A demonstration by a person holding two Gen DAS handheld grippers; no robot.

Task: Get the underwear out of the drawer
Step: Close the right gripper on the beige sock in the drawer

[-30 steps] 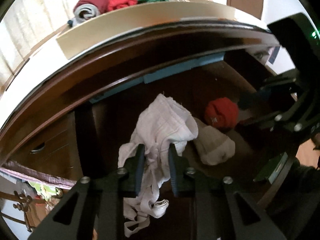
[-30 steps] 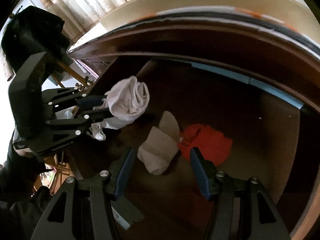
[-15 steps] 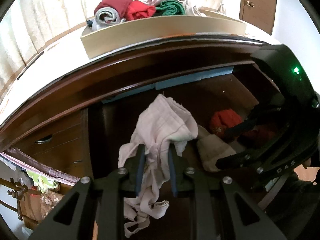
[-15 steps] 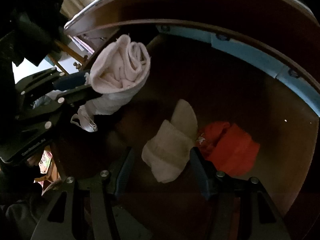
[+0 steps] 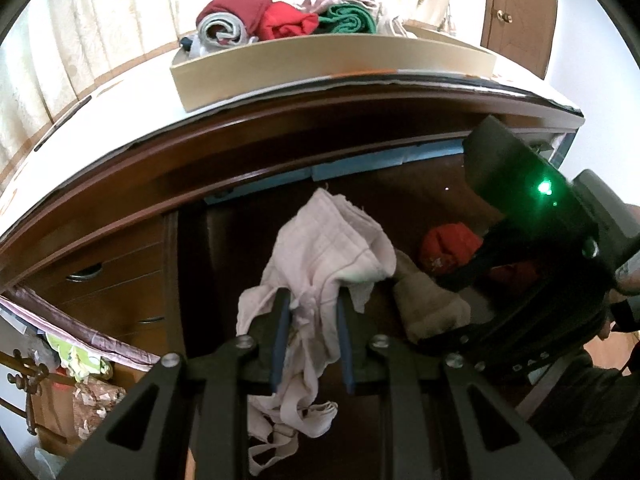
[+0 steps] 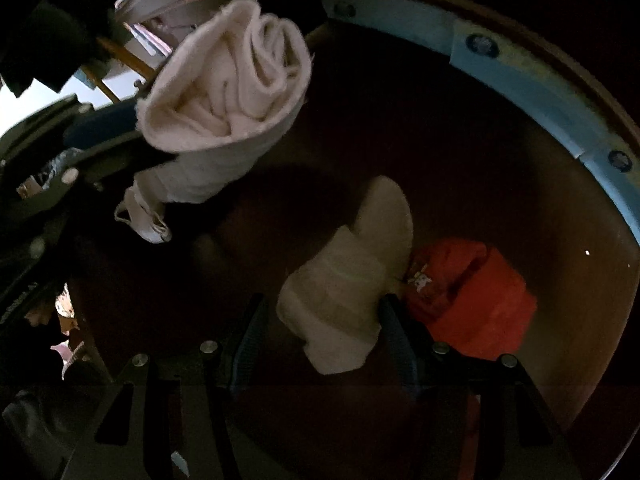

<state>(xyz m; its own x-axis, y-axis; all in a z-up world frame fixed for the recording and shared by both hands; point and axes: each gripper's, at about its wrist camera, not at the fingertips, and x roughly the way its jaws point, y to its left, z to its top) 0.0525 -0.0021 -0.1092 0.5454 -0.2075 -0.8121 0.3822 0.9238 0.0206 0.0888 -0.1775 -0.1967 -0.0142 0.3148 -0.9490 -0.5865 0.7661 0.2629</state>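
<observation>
- Presently the left hand-held gripper [image 5: 310,312] is pinching a pale pink garment [image 5: 328,248], its jaws clamped on the bunched cloth, holding it lifted over the open drawer [image 5: 248,248].
- Meanwhile the right hand-held gripper [image 6: 320,328] is standing with jaws apart, straddling a cream folded piece [image 6: 348,284] lying on the drawer floor; its pads look not yet pressing.
- Just beside that cream piece a red garment [image 6: 472,292] is lying, touching it.
- Judging by this, the right jaws should be closing squarely on the cream bundle only, keeping clear of the red cloth.
- Up on the dresser worktop [image 5: 120,96] a tray [image 5: 320,60] is holding folded clothes.
</observation>
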